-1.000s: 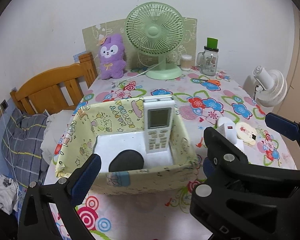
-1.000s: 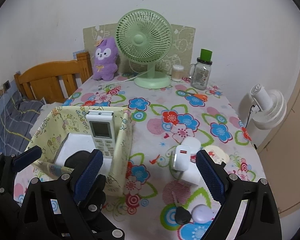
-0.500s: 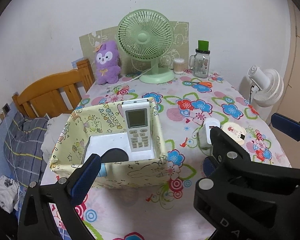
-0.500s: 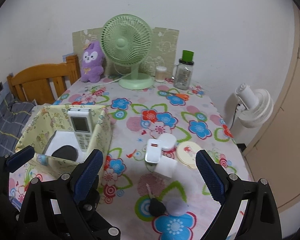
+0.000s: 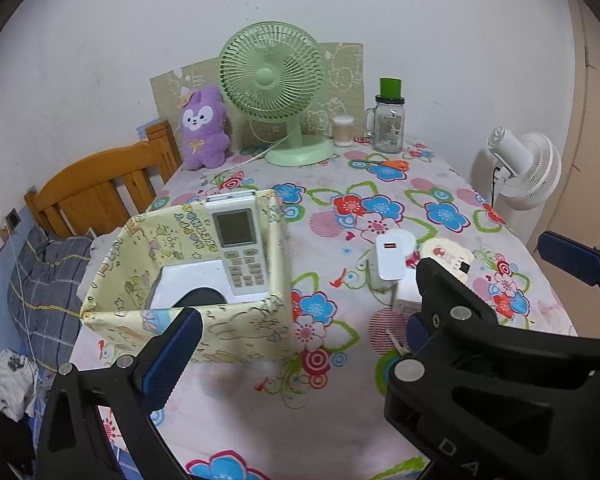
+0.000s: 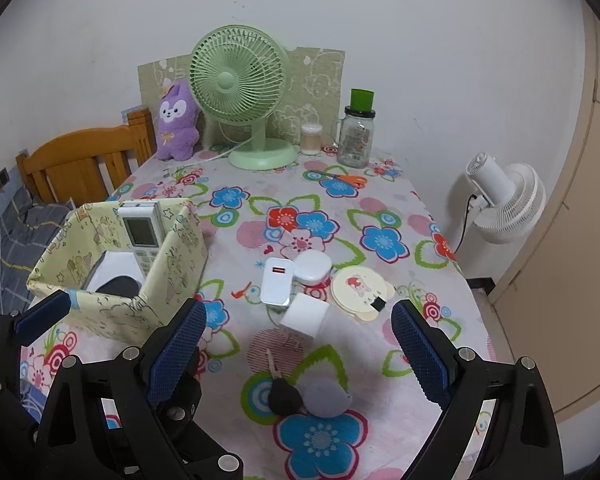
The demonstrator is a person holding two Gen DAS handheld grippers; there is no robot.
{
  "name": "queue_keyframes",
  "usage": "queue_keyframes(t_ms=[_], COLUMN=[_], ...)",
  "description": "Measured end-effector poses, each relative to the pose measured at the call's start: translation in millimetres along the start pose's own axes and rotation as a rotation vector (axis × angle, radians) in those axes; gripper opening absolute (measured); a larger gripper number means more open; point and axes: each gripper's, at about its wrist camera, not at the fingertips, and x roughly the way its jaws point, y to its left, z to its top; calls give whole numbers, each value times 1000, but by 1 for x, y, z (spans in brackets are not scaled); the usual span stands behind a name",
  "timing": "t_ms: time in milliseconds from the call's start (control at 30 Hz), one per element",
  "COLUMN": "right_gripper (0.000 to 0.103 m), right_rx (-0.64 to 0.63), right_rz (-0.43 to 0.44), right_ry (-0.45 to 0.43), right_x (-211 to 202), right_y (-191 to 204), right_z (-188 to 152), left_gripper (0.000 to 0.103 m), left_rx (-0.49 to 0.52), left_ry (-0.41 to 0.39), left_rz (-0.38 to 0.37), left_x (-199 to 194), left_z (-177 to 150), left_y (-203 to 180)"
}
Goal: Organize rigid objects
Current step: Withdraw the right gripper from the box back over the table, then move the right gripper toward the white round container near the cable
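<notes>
A yellow patterned box [image 5: 220, 332] stands on the left of the flowered table, seen too as the box [image 6: 176, 268]. Inside it a white remote [image 5: 240, 246] leans upright beside a white slab and a black round thing. Right of the box lie a white charger [image 6: 276, 286], a white cube plug [image 6: 304, 316], a round white case [image 6: 314, 266] and a cream round disc [image 6: 358, 290]. Nearer lie a black key [image 6: 284, 394] and a lilac round piece [image 6: 326, 398]. My left gripper [image 5: 292, 342] hangs open before the box. My right gripper [image 6: 298, 354] is open above the key, holding nothing.
At the back stand a green fan [image 6: 238, 80], a purple plush [image 6: 178, 122], a glass jar [image 6: 356, 140] and a swab tub [image 6: 311, 139]; orange scissors [image 6: 350, 179] lie nearby. A white floor fan [image 6: 508, 204] stands off the right edge, a wooden bed frame [image 6: 76, 164] on the left.
Both grippers have drawn back from the table together, so the box and chargers look smaller and farther. The key and lilac piece came fully into the right view. Jaws unchanged.
</notes>
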Motion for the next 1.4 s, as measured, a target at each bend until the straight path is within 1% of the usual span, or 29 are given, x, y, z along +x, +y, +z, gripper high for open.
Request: queue_keyframes(t_ms=[167,333,500,733,967,1167,1300,1400], right_gripper=[96,96,96,96,96,95,91,90], right_rx=[7,19,34,33,44,43,43,44], right_rz=[3,17,29,35,53,63,79,76], right_ry=[0,15,22,27,39,65,95,103], right_x=[4,13,21,35,45,58,65,69], right_y=[-11,-23,-32,-43,-55,-61,-62,-61], right_z=[-5,-11,-19,-27,-37,-48,-57,-65], left_gripper=[103,103,103,103,103,103,103,103], left_rx=[-8,-12,-20,-40,-28,-5,6,31], left_ry=[-14,-8,-5,23,32,66,90,96], left_rz=[-7,-23,-23,-37,-43,-49,-68,-52], left_x=[3,10,20,34,42,54,60,62], left_z=[-3,-7,-11,-17,-25,-35,-43,-50], left_y=[-11,-19,-27,-33,-43,-54,-58,-62])
